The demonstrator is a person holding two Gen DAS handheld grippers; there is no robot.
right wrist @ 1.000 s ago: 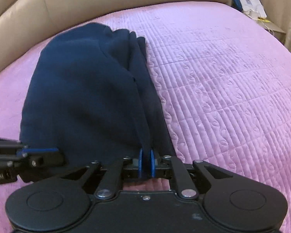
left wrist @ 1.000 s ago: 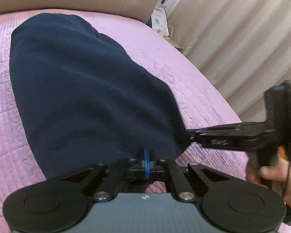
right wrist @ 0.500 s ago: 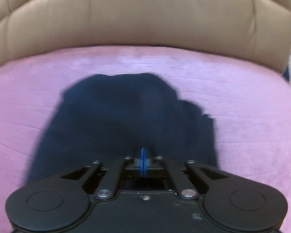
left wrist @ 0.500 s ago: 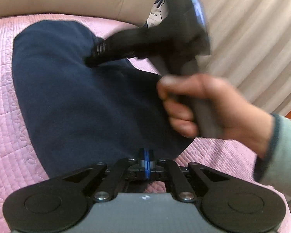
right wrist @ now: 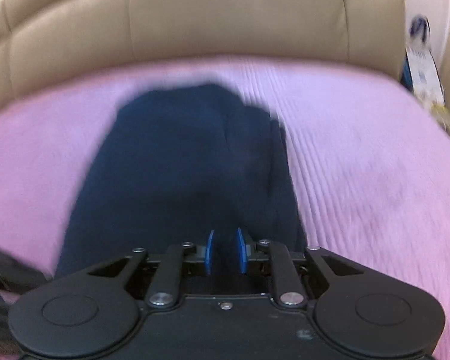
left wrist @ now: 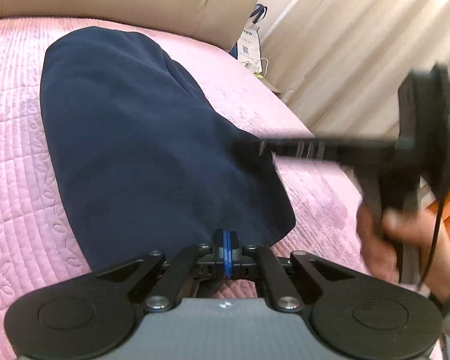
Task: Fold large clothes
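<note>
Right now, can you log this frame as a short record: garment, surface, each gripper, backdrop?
garment: folded navy fleece garment, lying flat
surface: pink quilted bedspread
left gripper: blue fingers shut on the garment's near edge
right gripper: opening above the garment, nothing between the fingers
backdrop: beige padded headboard; cream curtain
</note>
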